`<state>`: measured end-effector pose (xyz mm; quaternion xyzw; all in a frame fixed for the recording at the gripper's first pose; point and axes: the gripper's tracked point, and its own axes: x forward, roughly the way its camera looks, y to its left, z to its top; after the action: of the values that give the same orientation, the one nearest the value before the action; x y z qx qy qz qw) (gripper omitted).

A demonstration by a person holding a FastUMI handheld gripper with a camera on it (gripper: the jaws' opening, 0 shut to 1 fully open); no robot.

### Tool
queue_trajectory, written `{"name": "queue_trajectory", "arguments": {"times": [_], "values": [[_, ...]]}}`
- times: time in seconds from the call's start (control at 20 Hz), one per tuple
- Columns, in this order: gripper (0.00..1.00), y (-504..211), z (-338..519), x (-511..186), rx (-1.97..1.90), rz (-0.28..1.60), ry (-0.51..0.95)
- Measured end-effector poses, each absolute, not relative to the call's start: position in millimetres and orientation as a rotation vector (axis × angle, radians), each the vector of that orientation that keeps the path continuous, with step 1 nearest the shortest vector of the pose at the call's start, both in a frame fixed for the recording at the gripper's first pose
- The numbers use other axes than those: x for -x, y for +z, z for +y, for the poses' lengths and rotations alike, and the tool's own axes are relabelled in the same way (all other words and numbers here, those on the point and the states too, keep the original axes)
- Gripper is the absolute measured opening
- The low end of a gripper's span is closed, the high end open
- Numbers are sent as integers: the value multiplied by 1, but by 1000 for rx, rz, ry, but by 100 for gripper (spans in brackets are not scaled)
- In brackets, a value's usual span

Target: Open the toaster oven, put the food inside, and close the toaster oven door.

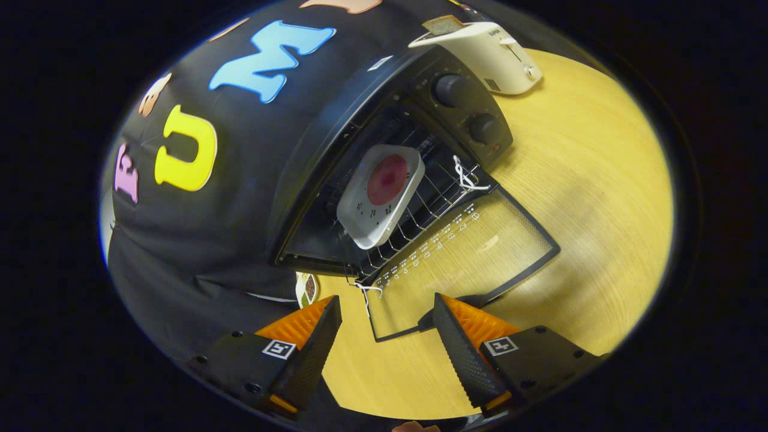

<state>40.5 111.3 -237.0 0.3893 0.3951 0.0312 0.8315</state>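
The gripper (384, 312) hangs with its fingers spread apart and nothing between them but bare tabletop and the near edge of the oven door (480, 252). That door lies dropped flat on the wooden table (600, 198), just ahead of the fingers, its glass pane running away from them toward the mouth of the toaster oven (384, 162). Its handle edge is the part nearest the gripper, passing just in front of the right finger, and its long axis runs across the fingers, not along them. Beyond the door, inside the cavity, a white square plate (379, 195) with a red round of food (387, 179) sits on the wire rack (432, 207), so the loading looks done and closing is what remains. For that I would judge the fingers need to get under or around the handle edge and swing it up and away toward the oven. A white toaster (486, 54) stands beyond the oven, well clear. The table to the right of the door lies open, with room to come in low.
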Motion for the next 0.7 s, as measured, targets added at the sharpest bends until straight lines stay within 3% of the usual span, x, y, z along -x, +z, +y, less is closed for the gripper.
{"name": "queue_trajectory", "arguments": {"times": [0.7], "values": [[98,-270,78,32,-180,909,133]]}}
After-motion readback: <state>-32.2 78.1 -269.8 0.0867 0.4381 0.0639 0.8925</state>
